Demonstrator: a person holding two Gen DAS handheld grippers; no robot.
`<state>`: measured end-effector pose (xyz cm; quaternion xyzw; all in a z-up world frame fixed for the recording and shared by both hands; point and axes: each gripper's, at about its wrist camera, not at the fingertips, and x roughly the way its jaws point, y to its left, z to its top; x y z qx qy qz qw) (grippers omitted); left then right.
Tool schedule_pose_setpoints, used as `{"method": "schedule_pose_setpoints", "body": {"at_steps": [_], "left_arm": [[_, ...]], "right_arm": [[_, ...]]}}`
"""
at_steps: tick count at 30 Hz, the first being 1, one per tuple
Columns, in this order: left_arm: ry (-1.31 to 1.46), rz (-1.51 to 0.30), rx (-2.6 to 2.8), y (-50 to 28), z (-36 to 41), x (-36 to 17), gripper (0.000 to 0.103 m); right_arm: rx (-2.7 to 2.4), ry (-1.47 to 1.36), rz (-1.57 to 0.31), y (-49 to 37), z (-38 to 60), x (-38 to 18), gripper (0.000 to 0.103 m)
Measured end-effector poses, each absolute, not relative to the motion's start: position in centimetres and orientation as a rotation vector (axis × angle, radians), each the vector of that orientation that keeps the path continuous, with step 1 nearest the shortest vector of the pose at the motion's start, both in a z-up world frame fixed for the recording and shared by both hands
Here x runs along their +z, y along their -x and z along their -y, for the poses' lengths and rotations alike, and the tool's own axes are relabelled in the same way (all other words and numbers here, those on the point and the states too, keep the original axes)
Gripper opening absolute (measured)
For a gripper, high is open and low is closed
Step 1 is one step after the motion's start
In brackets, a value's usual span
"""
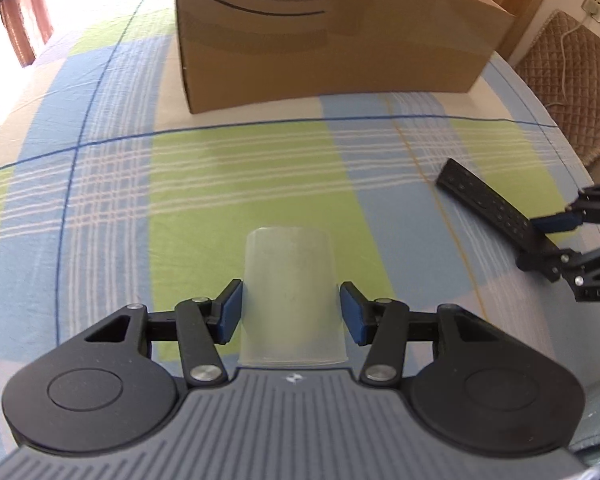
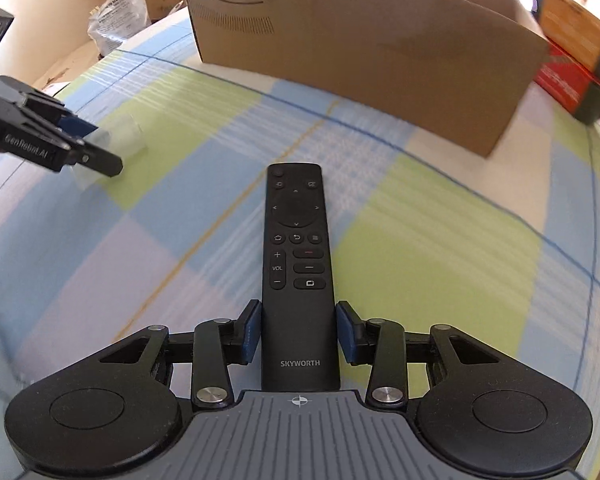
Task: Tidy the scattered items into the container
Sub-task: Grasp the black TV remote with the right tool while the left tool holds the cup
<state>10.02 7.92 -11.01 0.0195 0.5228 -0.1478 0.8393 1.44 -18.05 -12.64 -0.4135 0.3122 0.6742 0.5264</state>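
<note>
Two items are sitting between my fingers at once, and both are lying on the near side of the cardboard box [image 1: 332, 40], so each coming move is turning on a forward carry up and over its near wall.

Starting on the left, my left hand-held gripper [image 1: 291, 312] is clasping a translucent plastic cup [image 1: 290, 292]. The cup is lying along the fingers with its rim toward the camera and its base pointing ahead at the box; both blue pads [image 1: 230, 312] are pressing on its sides. I cannot tell whether it is resting on the plaid bedsheet [image 1: 100, 200] or hanging just above it. The box is standing straight ahead and slightly right, well apart.

Moving right, my right hand-held gripper [image 2: 298, 332] is flanking the lower end of a black Skyworth remote [image 2: 298, 264], the pads touching or just beside its edges; I am judging it clenched on the remote. The remote's long axis is running straight along the fingers, button end pointing at the box [image 2: 360, 52], which is standing ahead here too.

Neither hand is looking clearly nearer the box. I am judging that each item needs lifting above the wall's height before going forward.
</note>
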Motion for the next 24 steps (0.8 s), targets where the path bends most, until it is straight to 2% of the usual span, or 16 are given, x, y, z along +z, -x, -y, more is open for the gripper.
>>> {"method": "schedule_pose_setpoints", "body": {"at_steps": [4,6,7,12,13,14,20,24], "left_arm": [[-0.050,-1.105,-0.309,-10.2,-7.7,-11.1,0.047],[-0.054,-1.101,-0.307,-10.5,-7.7,-11.1,0.048],[-0.058,-1.098,-0.305,-10.6,-7.6,-11.2,0.048],[-0.141,-1.072,-0.300,-10.3,-6.6,-11.3,0.047],[-0.155,-1.068,-0.304,-10.2,-6.4,-11.3,0.047],[-0.157,-1.071,-0.311,-10.1,-6.3,-11.2,0.047],[-0.148,-1.098,-0.352,-9.2,-5.7,-10.9,0.047],[-0.134,-1.101,-0.357,-8.6,-5.7,-10.1,0.047]], "right_arm": [[1.593,0.949,-0.759,-1.4,17.7,-12.7,0.044],[1.575,0.938,-0.762,-1.4,17.0,-13.0,0.072],[1.571,0.931,-0.754,-1.4,16.9,-13.0,0.072],[1.564,0.913,-0.736,-1.3,16.4,-13.1,0.070],[1.575,0.911,-0.731,-1.2,16.5,-13.1,0.064],[1.596,0.913,-0.716,-1.0,16.5,-13.0,0.041],[1.601,0.934,-0.725,-0.3,16.7,-13.0,0.041],[1.602,0.876,-0.823,-1.2,17.0,-12.2,0.041]]}}
